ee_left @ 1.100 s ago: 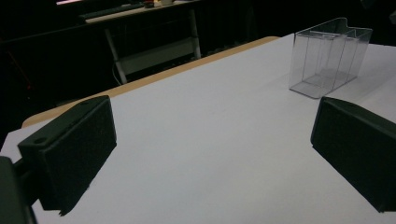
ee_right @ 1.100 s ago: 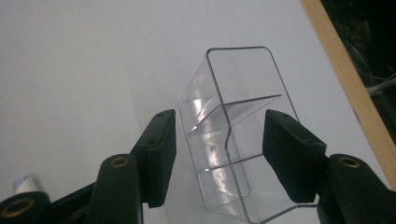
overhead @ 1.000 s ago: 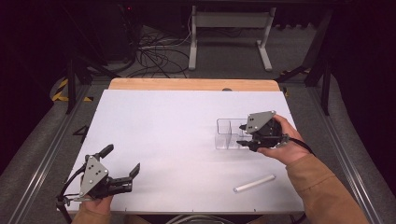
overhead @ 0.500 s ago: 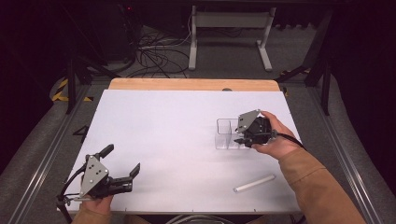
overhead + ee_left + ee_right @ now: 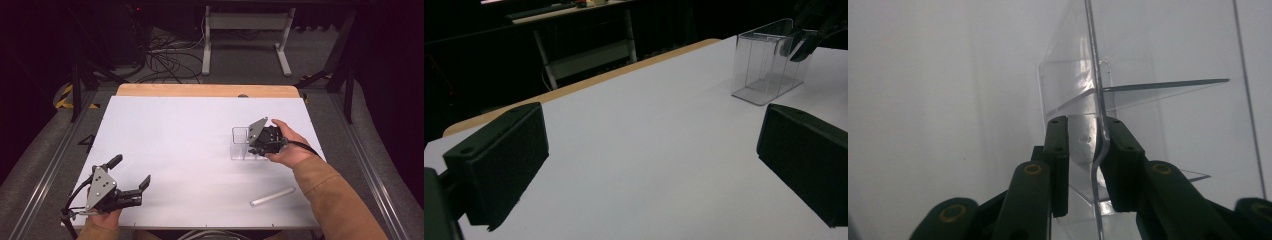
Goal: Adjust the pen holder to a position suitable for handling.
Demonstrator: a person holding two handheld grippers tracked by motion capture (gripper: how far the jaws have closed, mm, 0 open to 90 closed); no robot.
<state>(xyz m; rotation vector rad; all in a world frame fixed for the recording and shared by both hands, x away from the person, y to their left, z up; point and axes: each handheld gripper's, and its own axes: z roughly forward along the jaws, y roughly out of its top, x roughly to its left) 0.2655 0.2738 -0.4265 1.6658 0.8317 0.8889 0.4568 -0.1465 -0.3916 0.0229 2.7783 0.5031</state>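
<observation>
High view. White, matte counter (image 5: 190,150) with a pale wooden strip along its far edge. Right of centre stands a clear plastic box (image 5: 241,144), rectangular, open at the top, thin upright partitions inside; its compartments look empty. The right claw (image 5: 256,143) sits at the box's right end, a grey three-cornered plate on top, held by a hand in a tan sleeve. Near the counter's front right lies a pale, translucent tube (image 5: 272,196), on its side, well apart from the box. The left claw (image 5: 132,174) rests at the front left corner, jaws spread wide with bare counter between them.

Left gripper view. Two blocky, matte black jaws stand far apart at the bottom corners, nothing between them. The clear box (image 5: 768,65) stands at upper right on the white surface, walls glossy and see-through, inner dividers visible, nothing inside. The right claw (image 5: 798,44) meets its far end.

Right gripper view. The right claw (image 5: 1087,165) has just been closing; its dark green pads now stand narrow, astride one thin transparent wall of the box (image 5: 1148,60). The right pad touches the wall, which bows slightly there; a small gap remains at the left pad. Flat clear partitions run off behind, smooth and sharp-edged.
</observation>
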